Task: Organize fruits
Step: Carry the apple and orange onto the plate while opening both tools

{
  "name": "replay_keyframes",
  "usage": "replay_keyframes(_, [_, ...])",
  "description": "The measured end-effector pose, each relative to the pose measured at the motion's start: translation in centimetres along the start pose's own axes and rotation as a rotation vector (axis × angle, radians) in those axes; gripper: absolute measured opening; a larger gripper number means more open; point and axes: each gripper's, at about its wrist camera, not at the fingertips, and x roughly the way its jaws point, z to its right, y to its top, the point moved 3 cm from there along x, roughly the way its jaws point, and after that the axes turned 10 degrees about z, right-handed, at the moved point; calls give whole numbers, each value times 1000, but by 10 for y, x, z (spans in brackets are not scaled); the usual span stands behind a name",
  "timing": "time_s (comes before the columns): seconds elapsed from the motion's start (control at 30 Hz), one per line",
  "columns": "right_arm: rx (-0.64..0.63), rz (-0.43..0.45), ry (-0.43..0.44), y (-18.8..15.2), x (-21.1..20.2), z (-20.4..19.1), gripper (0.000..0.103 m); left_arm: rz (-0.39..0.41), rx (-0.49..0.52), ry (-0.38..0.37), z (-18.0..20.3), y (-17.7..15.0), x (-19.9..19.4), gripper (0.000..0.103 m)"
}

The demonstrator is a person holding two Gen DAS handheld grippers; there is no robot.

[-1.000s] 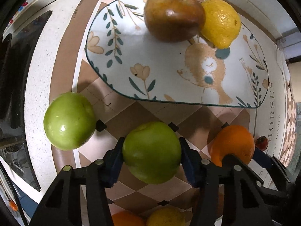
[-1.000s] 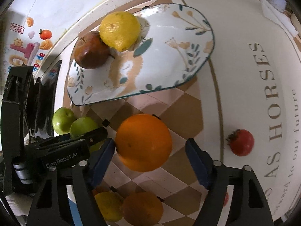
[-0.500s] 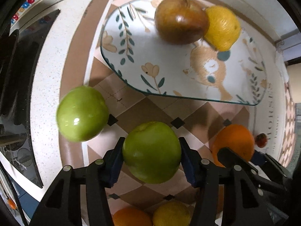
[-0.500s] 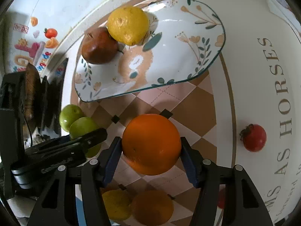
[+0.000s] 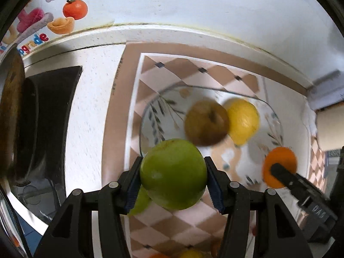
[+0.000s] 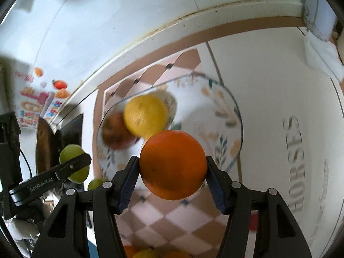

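My left gripper (image 5: 174,177) is shut on a green apple (image 5: 173,173), held above the checkered mat in front of the patterned plate (image 5: 159,105). My right gripper (image 6: 173,173) is shut on an orange (image 6: 173,164), held above the mat at the plate's near edge (image 6: 234,146). The plate holds a brown apple (image 5: 206,125) and a yellow lemon (image 5: 244,121); both show in the right wrist view, apple (image 6: 114,132) and lemon (image 6: 145,115). A second green apple (image 5: 139,203) lies on the mat below my left gripper. The right gripper with its orange (image 5: 280,165) shows in the left wrist view.
A black appliance (image 5: 43,116) stands on the counter to the left. The wall with fruit stickers (image 5: 75,8) runs along the back. More fruit (image 6: 146,253) lies on the mat near the bottom edge. A small red fruit (image 6: 253,221) lies right of the mat.
Both grippers have lifted their fruit off the mat and tilted up toward the plate and the wall. The right gripper closed on the orange a second ago.
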Motion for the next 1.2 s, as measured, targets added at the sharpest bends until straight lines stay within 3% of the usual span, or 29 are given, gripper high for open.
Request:
replay_keyframes(0.2, [-8, -45, -32, 20, 31, 9, 63, -73, -40, 21, -5, 17, 38, 52])
replay_keyframes(0.53, [5, -89, -52, 27, 42, 19, 65, -125, -69, 30, -8, 16, 58, 53])
replay_keyframes(0.57, [7, -87, -44, 27, 41, 19, 66, -134, -79, 28, -9, 15, 60, 53])
replay_keyframes(0.63, [-2, -76, -42, 28, 36, 18, 80, -146, -94, 29, -13, 14, 63, 53])
replay_keyframes(0.73, [-33, -49, -70, 30, 25, 12, 88, -140, -104, 21, -16, 14, 63, 66])
replay_keyframes(0.9, [-146, 8, -219, 26, 4, -2, 95, -127, -79, 50, -17, 9, 57, 87])
replay_keyframes(1.2, [-210, 38, -320, -2, -24, -13, 95, 5, -11, 125, -8, -10, 9, 87])
